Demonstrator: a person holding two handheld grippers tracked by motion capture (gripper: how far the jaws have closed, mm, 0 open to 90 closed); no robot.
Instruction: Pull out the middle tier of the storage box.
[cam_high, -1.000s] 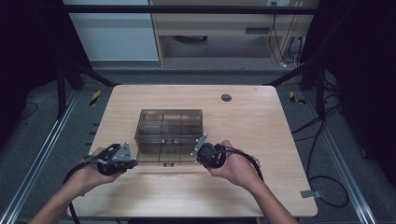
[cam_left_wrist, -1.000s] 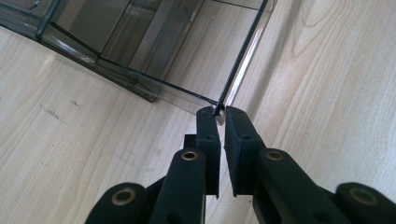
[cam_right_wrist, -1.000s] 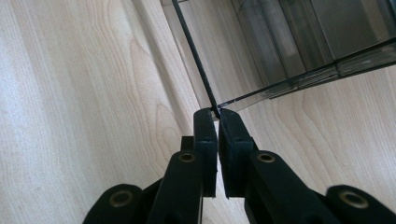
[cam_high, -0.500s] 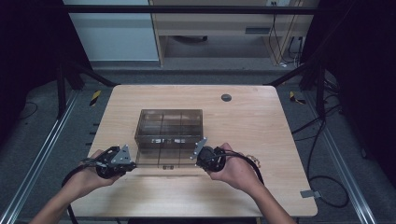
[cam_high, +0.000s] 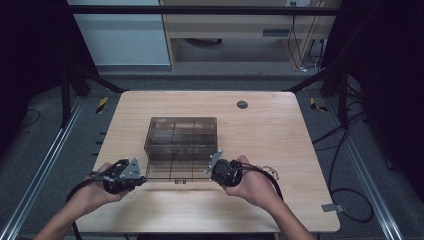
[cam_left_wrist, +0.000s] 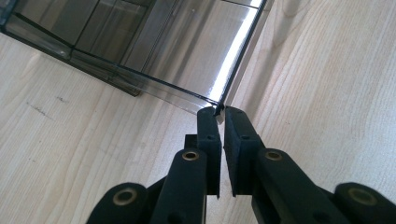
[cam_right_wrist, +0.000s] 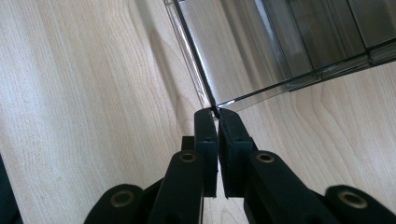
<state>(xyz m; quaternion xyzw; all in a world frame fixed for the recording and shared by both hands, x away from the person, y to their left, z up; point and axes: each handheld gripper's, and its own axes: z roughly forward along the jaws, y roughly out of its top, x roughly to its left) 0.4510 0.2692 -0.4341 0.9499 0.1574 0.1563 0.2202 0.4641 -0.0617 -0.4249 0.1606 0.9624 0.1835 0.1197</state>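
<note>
**Both grippers pinch the near corners of the clear lid**

A smoky transparent compartment box (cam_high: 182, 134) sits at the middle of the wooden table (cam_high: 280, 140). Its hinged lid (cam_high: 175, 169) lies open toward the near edge. The left gripper (cam_high: 142, 177) has its jaws closed narrowly on the lid's near left corner; the right gripper (cam_high: 209, 172) is clamped likewise on the near right corner. Both gripper views show the thin lid edge nipped at the jaw tips. No brand, label or writing is legible anywhere.
</note>
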